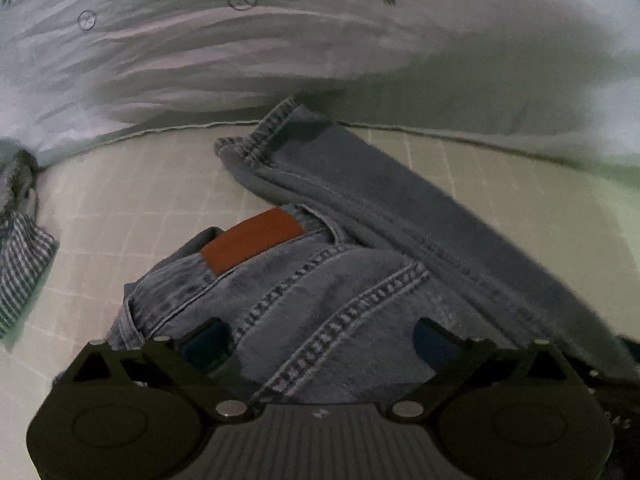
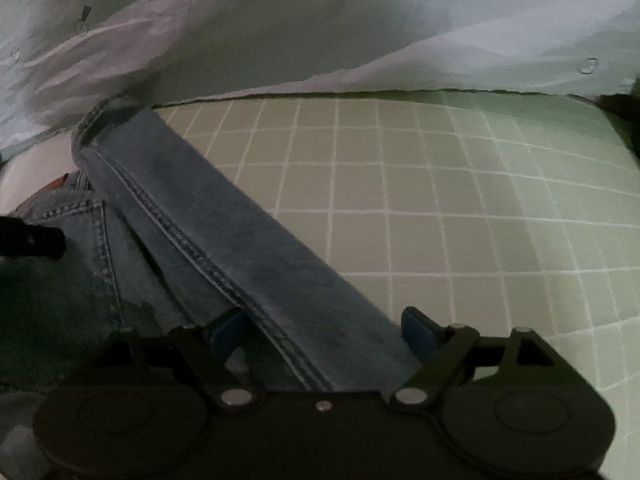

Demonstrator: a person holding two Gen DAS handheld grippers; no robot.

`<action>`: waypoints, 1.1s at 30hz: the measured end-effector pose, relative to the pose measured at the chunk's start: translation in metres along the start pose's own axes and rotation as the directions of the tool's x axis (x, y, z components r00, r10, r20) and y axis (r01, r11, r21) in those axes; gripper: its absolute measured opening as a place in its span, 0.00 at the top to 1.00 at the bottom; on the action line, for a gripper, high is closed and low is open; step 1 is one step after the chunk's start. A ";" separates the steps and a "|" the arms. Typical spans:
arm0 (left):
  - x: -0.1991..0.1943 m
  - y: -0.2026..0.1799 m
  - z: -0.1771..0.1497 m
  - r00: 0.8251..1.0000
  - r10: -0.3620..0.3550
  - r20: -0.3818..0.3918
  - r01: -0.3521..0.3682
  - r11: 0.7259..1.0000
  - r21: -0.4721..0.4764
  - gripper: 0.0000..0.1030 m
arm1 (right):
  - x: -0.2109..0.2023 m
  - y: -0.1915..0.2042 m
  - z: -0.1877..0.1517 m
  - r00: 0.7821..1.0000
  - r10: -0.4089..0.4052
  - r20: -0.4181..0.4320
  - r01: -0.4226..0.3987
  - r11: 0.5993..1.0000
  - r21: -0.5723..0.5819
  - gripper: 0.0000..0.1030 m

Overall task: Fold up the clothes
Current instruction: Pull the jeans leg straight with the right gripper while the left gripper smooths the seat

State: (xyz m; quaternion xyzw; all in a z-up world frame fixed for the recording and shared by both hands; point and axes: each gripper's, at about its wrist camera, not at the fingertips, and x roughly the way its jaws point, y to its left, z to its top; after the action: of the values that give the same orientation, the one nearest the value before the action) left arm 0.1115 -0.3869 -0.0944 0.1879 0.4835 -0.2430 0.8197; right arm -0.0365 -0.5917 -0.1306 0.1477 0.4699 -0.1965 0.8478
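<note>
A pair of blue jeans (image 1: 328,288) lies folded on a green grid mat (image 1: 132,208). Its waistband with a brown leather patch (image 1: 252,238) faces away from me, and the legs (image 1: 400,200) are doubled back across it. My left gripper (image 1: 320,344) is open, its fingers on either side of the seat seams, close above the denim. My right gripper (image 2: 324,332) is open around the folded leg (image 2: 224,232), whose hem (image 2: 96,120) reaches the far edge of the mat. The left gripper's finger (image 2: 32,236) shows at the left of the right wrist view.
A white quilt with carrot prints (image 1: 280,40) is bunched along the far edge of the mat, also in the right wrist view (image 2: 320,24). A striped garment (image 1: 20,264) lies at the left. The grid mat (image 2: 460,208) stretches to the right of the jeans.
</note>
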 end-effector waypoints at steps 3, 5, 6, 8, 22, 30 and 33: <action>0.002 0.001 -0.007 1.000 0.016 0.019 -0.016 1.000 0.001 0.08 | 0.003 0.002 0.000 1.000 0.003 0.006 -0.003 1.000 -0.002 0.14; 0.000 0.002 -0.009 0.999 0.041 0.032 -0.040 0.999 -0.013 0.17 | 0.003 0.001 0.000 1.000 0.008 0.015 -0.009 1.000 0.007 0.16; -0.001 0.002 -0.010 0.998 0.053 0.039 -0.052 0.998 -0.021 0.26 | 0.002 0.001 -0.001 1.000 0.013 0.021 -0.013 1.000 0.012 0.19; -0.006 0.006 -0.010 0.995 0.077 0.057 -0.074 0.996 -0.048 0.41 | -0.004 -0.001 -0.005 0.998 0.034 0.051 -0.035 0.999 0.025 0.40; -0.120 0.090 -0.092 0.973 0.030 0.227 0.064 0.917 -0.393 1.00 | -0.136 -0.084 -0.088 0.934 -0.238 0.267 0.156 0.943 0.295 0.93; -0.153 0.134 -0.200 0.990 0.106 0.090 -0.033 0.811 -0.584 1.00 | -0.147 -0.110 -0.150 0.975 -0.177 0.132 0.130 0.944 0.302 0.93; -0.157 0.129 -0.198 0.991 0.061 0.120 0.018 0.823 -0.568 0.92 | -0.156 -0.098 -0.156 0.974 -0.168 0.150 0.127 0.960 0.249 0.89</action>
State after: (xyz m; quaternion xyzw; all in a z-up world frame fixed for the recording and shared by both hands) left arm -0.0174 -0.1412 -0.0375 -0.0757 0.4760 -0.0908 0.8715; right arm -0.2731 -0.5793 -0.0836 0.1952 0.3789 -0.3258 0.8439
